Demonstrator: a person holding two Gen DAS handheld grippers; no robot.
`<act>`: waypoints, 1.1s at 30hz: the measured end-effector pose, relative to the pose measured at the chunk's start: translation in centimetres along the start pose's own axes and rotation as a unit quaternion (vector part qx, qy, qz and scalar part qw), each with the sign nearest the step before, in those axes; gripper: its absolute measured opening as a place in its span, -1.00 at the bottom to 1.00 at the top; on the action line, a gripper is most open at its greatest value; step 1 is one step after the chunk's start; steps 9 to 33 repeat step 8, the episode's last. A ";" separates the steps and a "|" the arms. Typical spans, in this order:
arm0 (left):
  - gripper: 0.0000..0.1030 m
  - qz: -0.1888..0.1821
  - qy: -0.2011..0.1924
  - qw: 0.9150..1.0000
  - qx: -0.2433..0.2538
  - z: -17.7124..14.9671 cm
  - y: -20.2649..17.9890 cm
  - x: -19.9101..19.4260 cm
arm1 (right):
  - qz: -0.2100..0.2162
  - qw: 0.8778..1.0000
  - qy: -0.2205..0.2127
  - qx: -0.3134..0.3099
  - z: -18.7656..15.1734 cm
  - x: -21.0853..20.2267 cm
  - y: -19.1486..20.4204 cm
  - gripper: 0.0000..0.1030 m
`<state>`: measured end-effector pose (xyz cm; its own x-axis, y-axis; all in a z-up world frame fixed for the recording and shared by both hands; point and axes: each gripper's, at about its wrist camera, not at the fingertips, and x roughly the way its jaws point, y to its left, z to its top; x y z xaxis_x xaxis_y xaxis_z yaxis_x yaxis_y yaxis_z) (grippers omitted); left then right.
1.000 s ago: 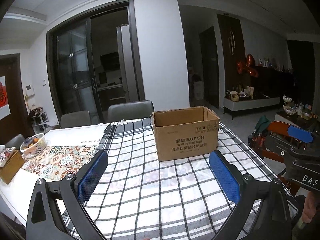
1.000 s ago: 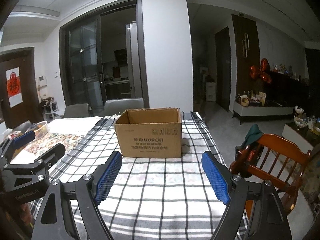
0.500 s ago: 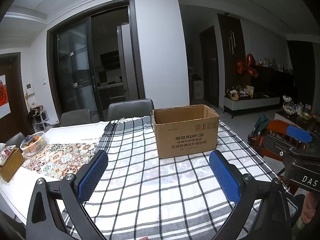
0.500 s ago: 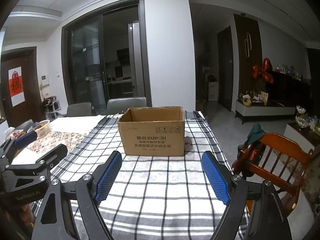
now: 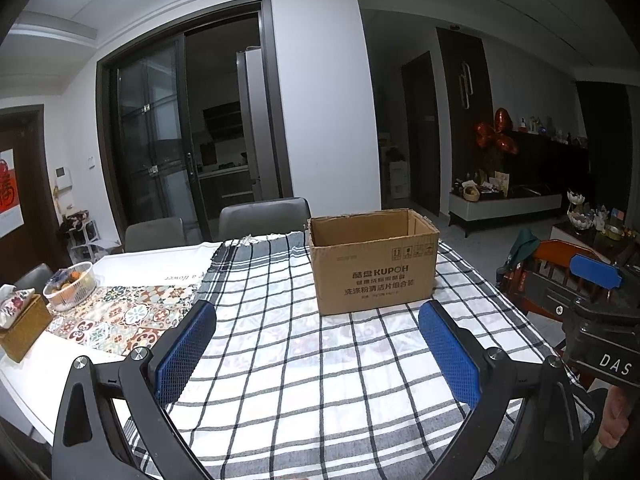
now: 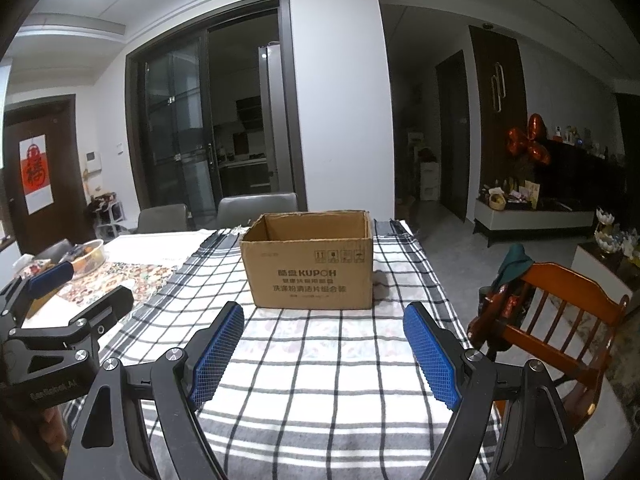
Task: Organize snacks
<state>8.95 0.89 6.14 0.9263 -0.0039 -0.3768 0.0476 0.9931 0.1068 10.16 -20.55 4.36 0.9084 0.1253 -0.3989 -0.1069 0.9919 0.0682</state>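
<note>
A long dining table [image 5: 36, 376] fills the lower part of both views, its near end draped in a black, white and grey checked cloth [image 5: 320, 380]. On that cloth, toward the far edge, stands an open brown cardboard box [image 5: 374, 270] with printed lettering on its front, flaps folded away, top open. Its inside is mostly hidden; no snacks can be seen in it or on the cloth.

Off to the left, on a patterned floral runner [image 5: 120, 316], sit a white mesh basket [image 5: 72, 286] holding small items too blurred to identify, and a brown tissue box [image 5: 20, 330]. A red wooden chair [image 6: 560, 320] stands at the table's right side.

The left gripper [image 5: 316, 356] and right gripper [image 6: 324, 354], each black with blue textured pads, hover side by side above the near cloth, both pointing at the box, well short of it. Both sets of jaws stand wide apart with nothing between them.

The box looks light and fairly stiff, likely to slide easily on the cloth; its thin walls would dent under a hard pinch. The best hold seems to be a top wall edge.
</note>
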 end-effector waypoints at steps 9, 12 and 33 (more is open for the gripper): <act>1.00 -0.002 0.009 1.000 -0.006 -0.1 0.2 -0.2 | 0.001 1.000 0.002 0.001 -0.1 0.0 0.1 0.60; 1.00 -0.002 0.009 1.000 -0.006 -0.1 0.2 -0.2 | 0.001 1.000 0.002 0.001 -0.1 0.0 0.1 0.60; 1.00 -0.002 0.009 1.000 -0.006 -0.1 0.2 -0.2 | 0.001 1.000 0.002 0.001 -0.1 0.0 0.1 0.60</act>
